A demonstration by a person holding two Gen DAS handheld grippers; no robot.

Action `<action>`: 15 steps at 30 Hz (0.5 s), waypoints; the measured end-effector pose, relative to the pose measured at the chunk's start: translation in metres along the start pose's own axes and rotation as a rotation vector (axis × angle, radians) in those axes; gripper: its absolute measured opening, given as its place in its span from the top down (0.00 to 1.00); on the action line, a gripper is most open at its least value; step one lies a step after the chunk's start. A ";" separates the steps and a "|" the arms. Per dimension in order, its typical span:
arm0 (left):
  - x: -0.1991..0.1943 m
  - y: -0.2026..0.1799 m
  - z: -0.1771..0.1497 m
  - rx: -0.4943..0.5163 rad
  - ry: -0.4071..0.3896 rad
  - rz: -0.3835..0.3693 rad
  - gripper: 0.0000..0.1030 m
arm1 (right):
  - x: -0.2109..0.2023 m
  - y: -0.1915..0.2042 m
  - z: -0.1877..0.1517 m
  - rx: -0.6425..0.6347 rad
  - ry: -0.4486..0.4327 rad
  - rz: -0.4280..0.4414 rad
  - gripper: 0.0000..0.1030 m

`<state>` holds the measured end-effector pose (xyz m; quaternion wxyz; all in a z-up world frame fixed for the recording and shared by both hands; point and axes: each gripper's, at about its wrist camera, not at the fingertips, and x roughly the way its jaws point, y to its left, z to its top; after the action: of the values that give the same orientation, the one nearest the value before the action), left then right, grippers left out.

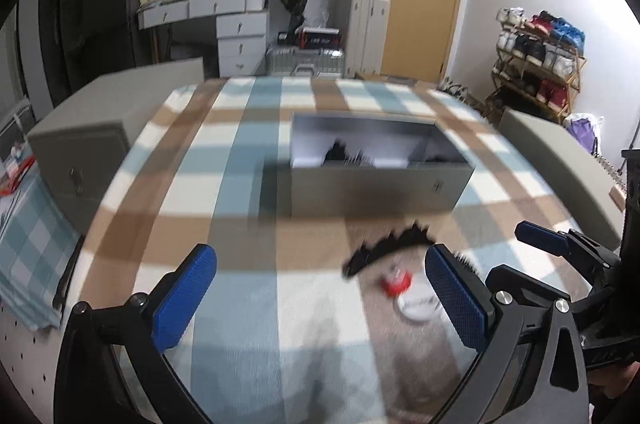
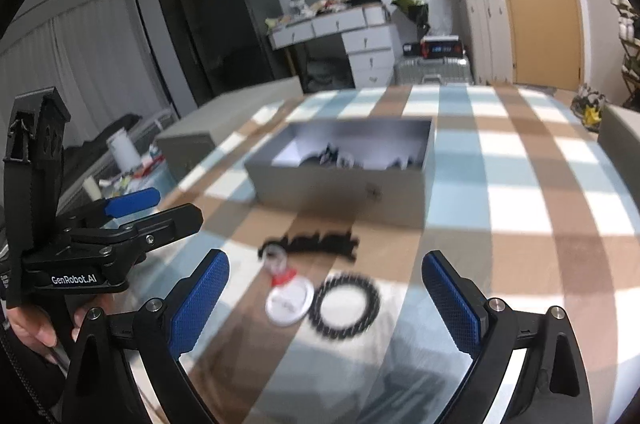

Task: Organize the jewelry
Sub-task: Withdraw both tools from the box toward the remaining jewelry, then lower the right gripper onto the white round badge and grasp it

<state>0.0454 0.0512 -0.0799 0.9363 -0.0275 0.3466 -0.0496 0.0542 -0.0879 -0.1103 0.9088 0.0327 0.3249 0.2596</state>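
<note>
With both tools spread wide and empty, the left tool and right tool, we judge we are reaching for the black necklace at lower centre, next lifting it into the grey box above.

An open grey box sits far on the checked cloth, dark jewelry inside (blurred). Nearer lie a black spiky strand, a black ring-shaped necklace right of a white disc.

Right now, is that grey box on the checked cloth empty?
No. The open grey box already holds a few dark pieces on its pale floor; blur hides what they are.
</note>
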 end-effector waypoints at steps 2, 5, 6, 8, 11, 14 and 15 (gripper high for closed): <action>0.000 0.004 -0.009 -0.011 0.022 0.011 0.01 | 0.005 0.006 -0.008 -0.027 0.027 -0.009 0.05; -0.002 0.009 -0.017 -0.025 0.042 0.016 0.01 | 0.009 0.015 -0.012 -0.064 0.049 -0.022 0.09; -0.003 0.012 -0.019 -0.032 0.045 0.020 0.01 | 0.009 0.018 -0.012 -0.071 0.049 -0.017 0.09; -0.006 0.014 -0.024 -0.043 0.051 0.016 0.01 | 0.012 0.022 -0.012 -0.083 0.060 -0.008 0.09; -0.006 0.020 -0.030 -0.059 0.060 0.017 0.01 | 0.025 0.031 -0.011 -0.125 0.113 -0.004 0.16; -0.009 0.025 -0.035 -0.077 0.066 0.009 0.01 | 0.039 0.040 -0.011 -0.183 0.173 -0.014 0.24; -0.009 0.026 -0.037 -0.082 0.069 0.007 0.01 | 0.043 0.043 -0.011 -0.201 0.185 -0.023 0.27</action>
<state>0.0167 0.0771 -0.1040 0.9220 -0.0629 0.3806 -0.0329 0.0565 -0.0306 -0.1334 0.8767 -0.0862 0.3799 0.2821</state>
